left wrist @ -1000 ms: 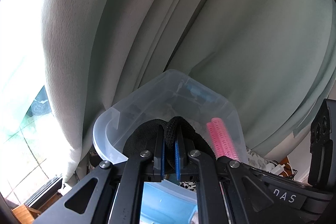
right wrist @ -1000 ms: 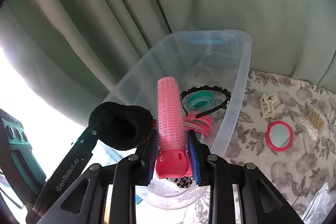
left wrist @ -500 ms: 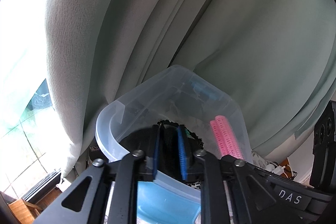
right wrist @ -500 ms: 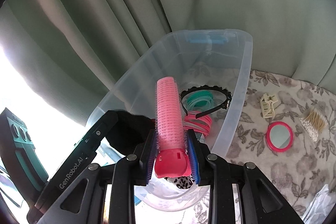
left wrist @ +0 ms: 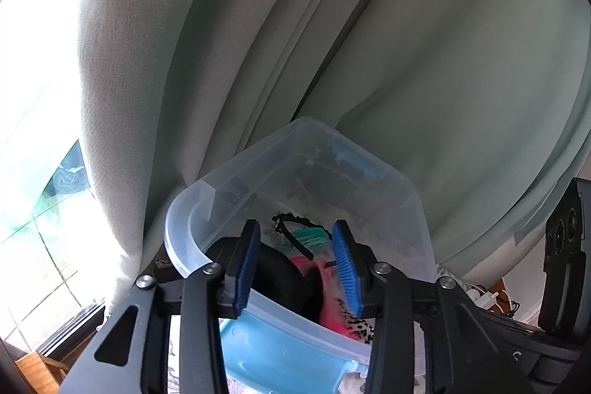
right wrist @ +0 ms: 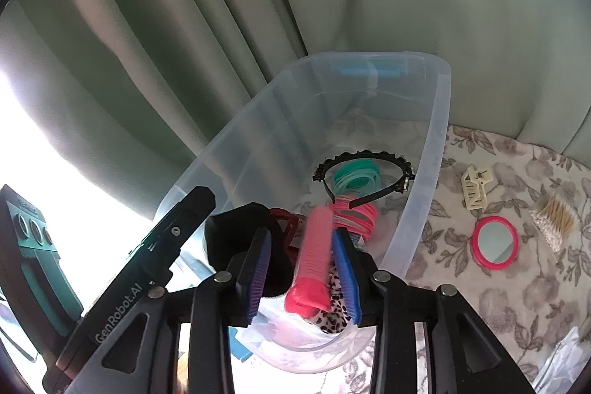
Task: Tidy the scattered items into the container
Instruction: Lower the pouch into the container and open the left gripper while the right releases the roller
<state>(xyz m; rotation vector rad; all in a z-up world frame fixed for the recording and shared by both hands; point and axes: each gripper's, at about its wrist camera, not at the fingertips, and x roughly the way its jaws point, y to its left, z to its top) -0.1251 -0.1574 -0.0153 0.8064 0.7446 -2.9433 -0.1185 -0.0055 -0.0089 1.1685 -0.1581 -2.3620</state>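
Note:
A clear plastic bin [right wrist: 436,150] stands on a floral cloth; it also shows in the left wrist view [left wrist: 413,205]. My left gripper [left wrist: 295,268] is open over the bin's near end, above a black scrunchie [left wrist: 273,279] lying inside. My right gripper [right wrist: 303,268] is open; a pink hair roller [right wrist: 314,261], blurred, is dropping between its pads into the bin. The bin holds a black headband [right wrist: 369,157], green hair ties [right wrist: 356,174], pink hair ties [right wrist: 360,213] and a leopard-print item [right wrist: 334,314].
On the cloth right of the bin lie a cream hair claw [right wrist: 476,187], a pink round mirror [right wrist: 496,242] and a bundle of cotton swabs [right wrist: 554,220]. Grey-green curtains [right wrist: 221,24] hang close behind the bin. A bright window is at left.
Both grippers opened. The left let the black scrunchie fall into the bin; the right released the pink roller, which is tipping down into the bin.

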